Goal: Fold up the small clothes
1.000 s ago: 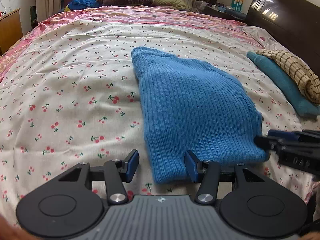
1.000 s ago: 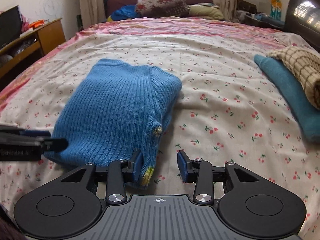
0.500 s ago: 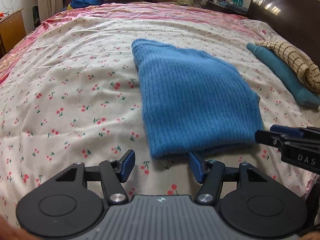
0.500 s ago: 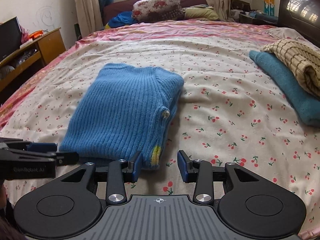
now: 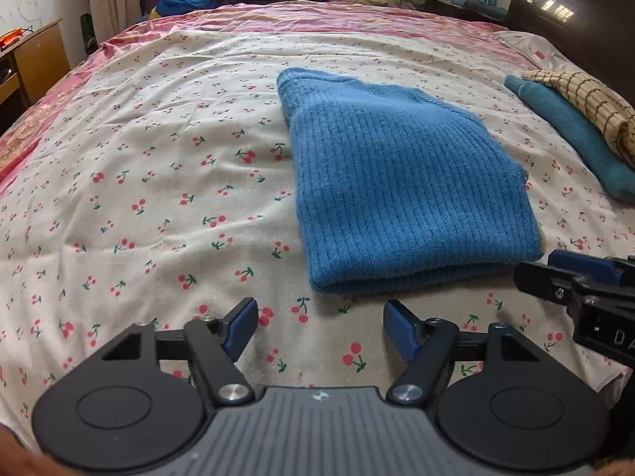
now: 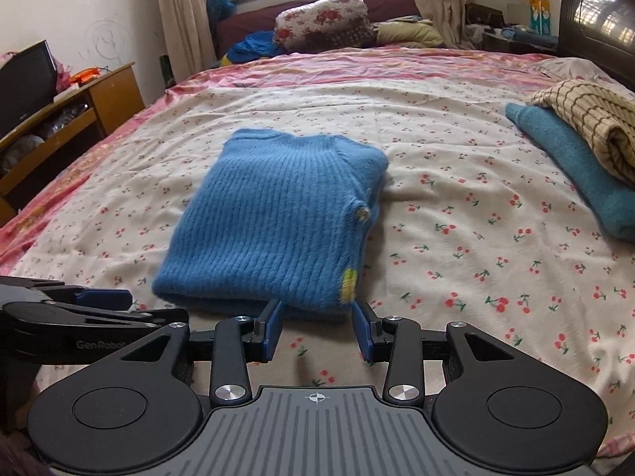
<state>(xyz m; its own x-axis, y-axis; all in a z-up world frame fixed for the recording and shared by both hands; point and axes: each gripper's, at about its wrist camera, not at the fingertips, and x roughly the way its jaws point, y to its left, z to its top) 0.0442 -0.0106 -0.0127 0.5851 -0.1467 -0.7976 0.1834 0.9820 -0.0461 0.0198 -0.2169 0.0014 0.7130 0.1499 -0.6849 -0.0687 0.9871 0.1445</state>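
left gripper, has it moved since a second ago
Yes. The left gripper has backed off the blue sweater; its opening fingers now frame only cherry-print sheet.

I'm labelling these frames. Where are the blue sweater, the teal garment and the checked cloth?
blue sweater (image 5: 401, 198): left wrist view, middle of its ribbed top.
teal garment (image 6: 571, 158): right wrist view, bare middle stretch.
checked cloth (image 6: 587, 119): right wrist view, its top surface.

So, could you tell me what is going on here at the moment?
A person holding a gripper in each hand is folding small clothes on a bed. The blue sweater lies folded on the cherry-print sheet. The left gripper is opening with nothing between its fingers, and the right gripper is open just short of the sweater's near edge. Neither holds anything.
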